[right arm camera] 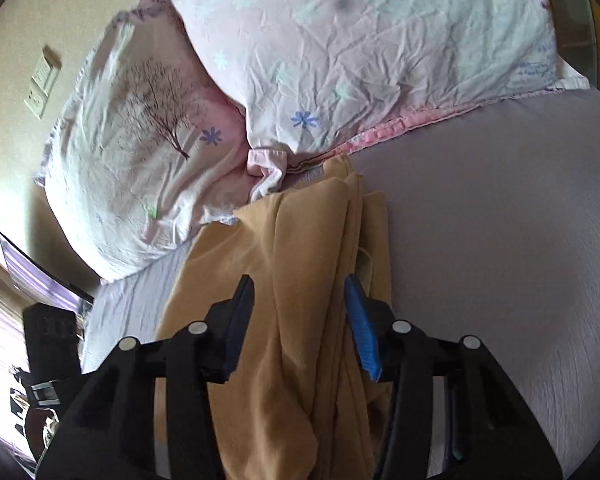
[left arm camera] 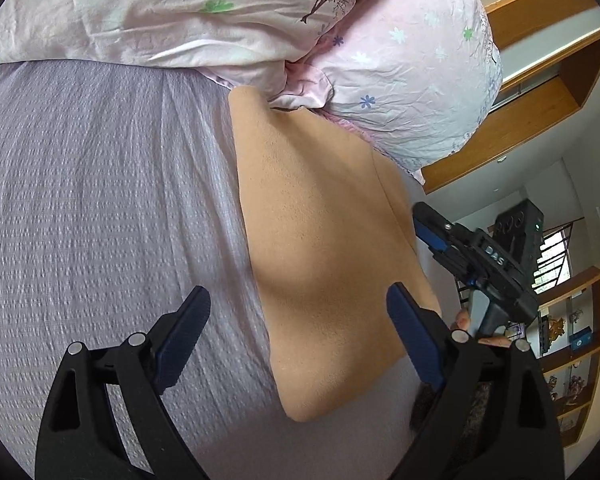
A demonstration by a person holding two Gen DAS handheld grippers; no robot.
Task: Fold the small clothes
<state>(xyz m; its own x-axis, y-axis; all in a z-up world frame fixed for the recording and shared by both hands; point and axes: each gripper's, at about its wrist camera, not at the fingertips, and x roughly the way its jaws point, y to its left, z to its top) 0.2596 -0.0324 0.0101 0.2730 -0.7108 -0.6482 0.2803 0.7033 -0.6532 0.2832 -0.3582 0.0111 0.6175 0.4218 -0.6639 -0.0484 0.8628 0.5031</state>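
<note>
An orange-tan garment (left arm camera: 324, 240) lies folded on the lilac bed sheet (left arm camera: 100, 200), its far end touching the pillows. My left gripper (left arm camera: 298, 320) is open and empty, just above the garment's near left part. My right gripper (right arm camera: 300, 300) is open, its fingers either side of the garment's (right arm camera: 292, 280) bunched layered edge without pinching it. The right gripper also shows in the left wrist view (left arm camera: 452, 240) at the garment's right edge.
Two pink floral pillows (left arm camera: 220, 12) (right arm camera: 360, 52) lie at the head of the bed. Wooden shelves (left arm camera: 572, 360) and a wooden headboard frame (left arm camera: 540, 100) stand to the right. A black device (right arm camera: 48, 336) and wall sockets (right arm camera: 40, 84) are at the left.
</note>
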